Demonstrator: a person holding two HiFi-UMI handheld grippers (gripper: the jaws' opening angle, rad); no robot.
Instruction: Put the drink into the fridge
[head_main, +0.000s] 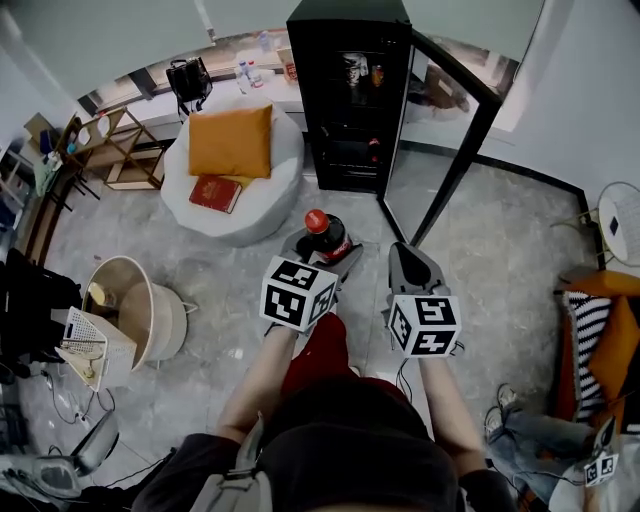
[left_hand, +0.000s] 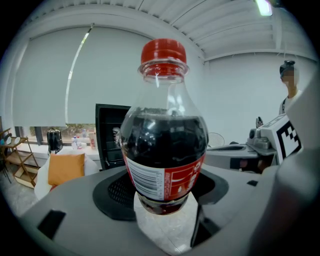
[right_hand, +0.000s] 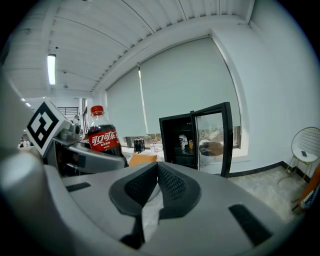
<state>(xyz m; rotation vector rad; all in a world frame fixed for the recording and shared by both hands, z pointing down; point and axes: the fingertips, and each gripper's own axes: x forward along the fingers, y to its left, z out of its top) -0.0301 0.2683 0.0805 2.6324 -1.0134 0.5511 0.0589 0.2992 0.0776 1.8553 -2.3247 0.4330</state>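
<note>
A cola bottle with a red cap and red label stands upright between the jaws of my left gripper, which is shut on its lower body. The left gripper view shows the bottle close up, filling the gap between the dark pads. My right gripper is beside it on the right, its jaws shut together with nothing between them. From the right gripper view the bottle appears at the left. The black fridge stands ahead with its glass door swung open to the right.
A white beanbag with an orange cushion and a red book lies left of the fridge. A round basket sits at the left, wooden shelves at the far left. A wire chair and a seated person's legs are at the right.
</note>
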